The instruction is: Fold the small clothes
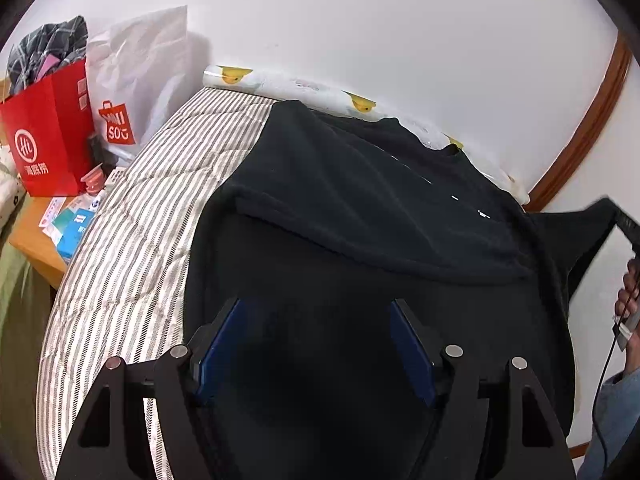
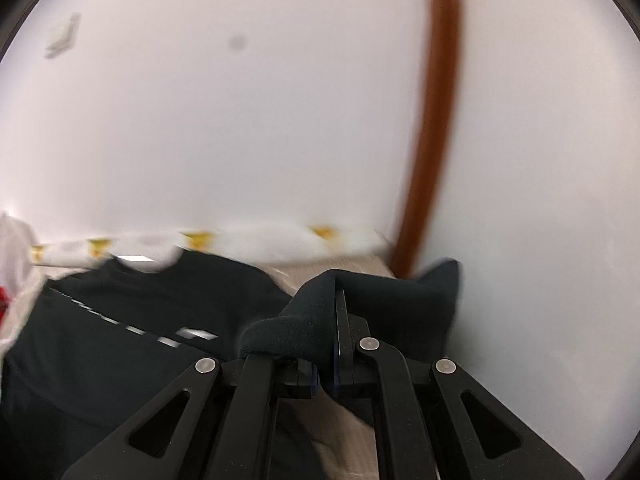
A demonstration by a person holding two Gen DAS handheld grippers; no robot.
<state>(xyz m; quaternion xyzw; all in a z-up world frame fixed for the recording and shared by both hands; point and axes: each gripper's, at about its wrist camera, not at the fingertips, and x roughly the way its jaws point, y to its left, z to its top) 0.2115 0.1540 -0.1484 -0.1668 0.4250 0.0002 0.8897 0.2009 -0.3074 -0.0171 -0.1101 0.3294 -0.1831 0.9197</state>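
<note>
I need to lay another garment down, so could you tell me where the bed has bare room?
The striped mattress is bare between the black shirt and the bedside table. That table is crowded with a red bag, a white bag and small boxes. The shirt reaches the duck-print roll by the wall.

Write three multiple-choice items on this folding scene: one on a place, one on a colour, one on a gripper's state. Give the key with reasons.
1. Where does the black shirt lie?
A. on the striped mattress
B. in a drawer
C. on a chair

2. What colour is the paper bag with the round logo?
A. green
B. red
C. blue

3. How is the right gripper?
A. open, empty
B. out of view
C. shut on the shirt

Key: A, it is spread over the stripes; B, its sides are red; C, cloth is pinched between closed fingers.
</note>
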